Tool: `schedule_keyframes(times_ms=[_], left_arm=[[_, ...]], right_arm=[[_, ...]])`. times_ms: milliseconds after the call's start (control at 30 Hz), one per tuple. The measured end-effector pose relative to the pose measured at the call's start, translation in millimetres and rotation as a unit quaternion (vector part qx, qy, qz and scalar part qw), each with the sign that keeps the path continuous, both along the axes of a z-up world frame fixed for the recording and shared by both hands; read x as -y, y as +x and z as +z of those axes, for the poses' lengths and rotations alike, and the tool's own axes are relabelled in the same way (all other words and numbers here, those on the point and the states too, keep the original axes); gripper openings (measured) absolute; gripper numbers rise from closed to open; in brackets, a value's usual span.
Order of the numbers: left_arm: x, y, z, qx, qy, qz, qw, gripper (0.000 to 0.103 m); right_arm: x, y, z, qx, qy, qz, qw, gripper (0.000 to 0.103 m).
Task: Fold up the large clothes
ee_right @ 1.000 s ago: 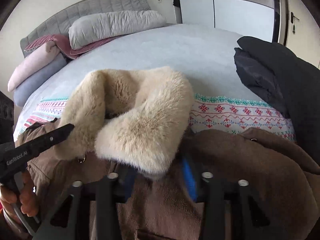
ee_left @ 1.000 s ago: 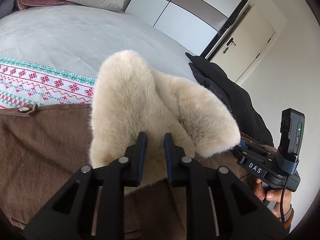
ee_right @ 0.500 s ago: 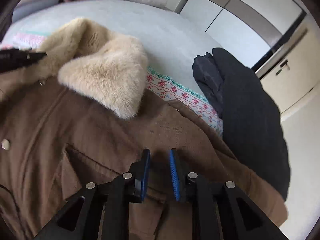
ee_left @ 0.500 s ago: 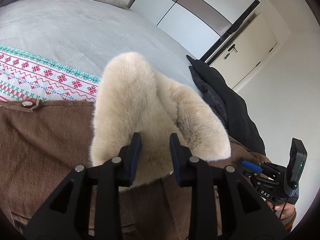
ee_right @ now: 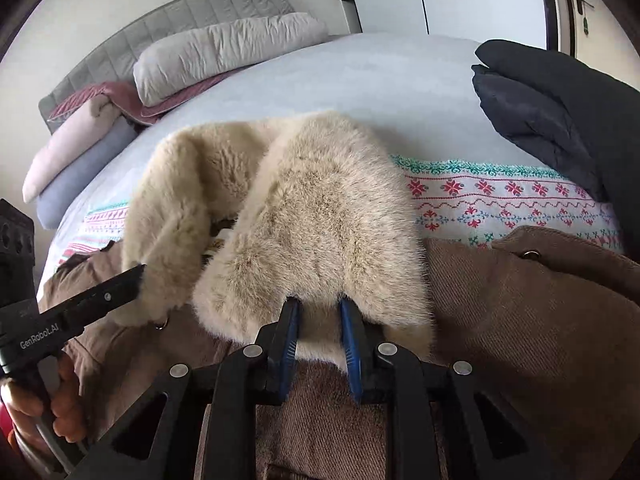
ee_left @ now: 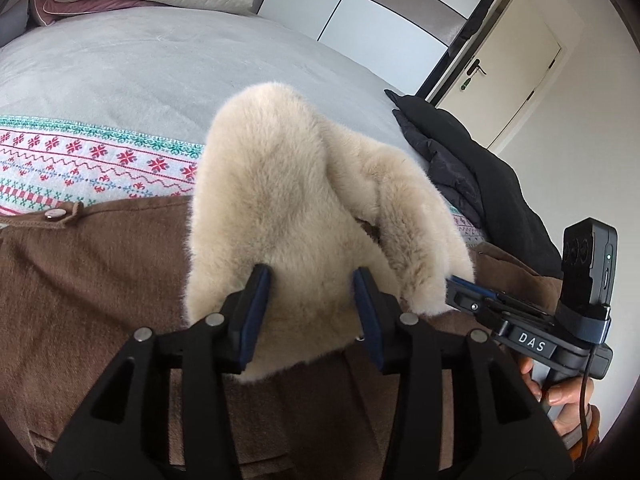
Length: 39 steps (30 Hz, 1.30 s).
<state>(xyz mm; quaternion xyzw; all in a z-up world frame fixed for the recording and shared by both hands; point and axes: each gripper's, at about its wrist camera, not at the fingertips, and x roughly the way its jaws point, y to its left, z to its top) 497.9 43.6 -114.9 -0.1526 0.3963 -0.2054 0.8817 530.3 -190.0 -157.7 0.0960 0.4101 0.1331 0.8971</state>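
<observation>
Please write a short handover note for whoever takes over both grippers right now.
Left gripper: jaws have just been opening, fur collar between them, not clamped.
Right gripper: narrow gap around the collar's other flap; grip unclear.
Brown coat lies flat on the bed, on the patterned blanket; black jacket beside it.
Done: coat spread. Left: all folds.

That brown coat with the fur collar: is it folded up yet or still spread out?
Still spread out. The brown coat lies flat across the bed, its fur collar lying open on top, and no fold shows in the part in view.
</observation>
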Motion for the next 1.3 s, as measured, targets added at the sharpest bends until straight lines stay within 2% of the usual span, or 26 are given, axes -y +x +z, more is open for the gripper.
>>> schedule_keyframes(times_ms=[67,133,200,300,400,467,633,700,800,900,1033,1233,1300], left_arm=[[-7,-6,14,0.003,-0.012,0.020,0.9997,0.071],[-19,-18,28,-0.009,-0.024,0.073,0.9970,0.081],[-26,-33,41,-0.033,-0.014,0.090,0.9952,0.081],[-38,-71,63,-0.038,0.046,0.085,0.9946,0.082],[-61,-114,82,-0.036,0.102,0.118,0.9871,0.087],[-84,-143,88,-0.046,0.110,0.134,0.9838,0.088],[-157,-204,89,-0.083,0.055,0.183,0.9781,0.088],[-188,-222,87,-0.095,0.032,0.205,0.9736,0.088],[-236,-249,80,-0.103,0.002,0.244,0.9643,0.088],[-288,-270,63,-0.120,-0.036,0.285,0.9503,0.088],[-348,-289,32,-0.141,-0.083,0.352,0.9217,0.088],[-407,-284,-29,-0.170,-0.138,0.424,0.8791,0.088],[-419,-281,-42,-0.161,-0.161,0.443,0.8671,0.086]], right_arm=[[7,-17,15,-0.010,0.024,-0.002,1.000,0.027],[14,-44,32,-0.019,0.034,-0.007,0.999,0.050],[20,-76,50,-0.003,0.024,-0.006,1.000,0.061],[27,-121,72,0.006,-0.015,-0.023,1.000,0.073],[37,-159,86,-0.012,-0.007,-0.031,0.999,0.074],[42,-185,93,-0.017,0.007,-0.032,0.999,0.075],[34,-235,99,-0.027,-0.016,-0.053,0.998,0.079],[29,-249,98,-0.031,-0.017,-0.049,0.998,0.079],[14,-260,96,-0.042,-0.047,-0.043,0.997,0.080],[-3,-266,89,-0.043,-0.067,-0.020,0.997,0.080],[-29,-263,67,-0.074,-0.102,0.018,0.992,0.080],[-64,-262,32,-0.111,-0.135,0.062,0.983,0.080],[-76,-264,24,-0.118,-0.147,0.079,0.979,0.080]])
